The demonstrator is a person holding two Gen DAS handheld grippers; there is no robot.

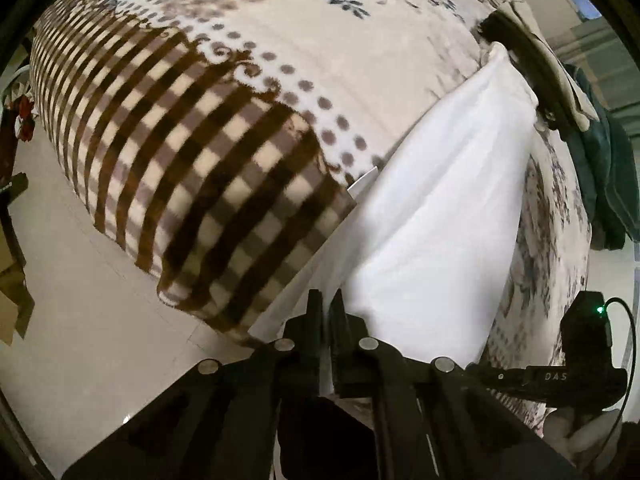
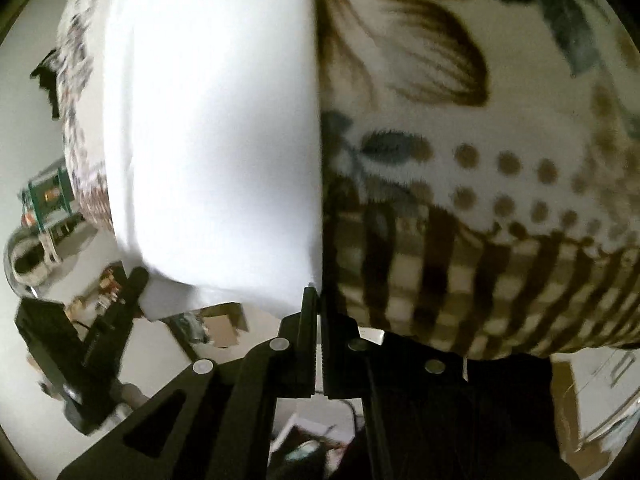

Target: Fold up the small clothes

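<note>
Pinching white cloth garment [image 1: 432,216] at edge: left gripper [image 1: 329,304], jaws nearly together, fabric between. Right gripper [image 2: 319,300] likewise clamped on same garment [image 2: 216,140]. Garment stretched over brown-checked floral fleece blanket [image 1: 208,152], lower edge lifted.

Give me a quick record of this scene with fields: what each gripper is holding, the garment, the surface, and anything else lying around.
left tongs: shut on white garment
right tongs: shut on the white garment's edge
garment state: held up, stretched between both tongs over the blanket
surface: blanket, checked border, dots, floral print
other items: dark and beige clothes at the blanket's far edge
fold progress: cannot tell
</note>
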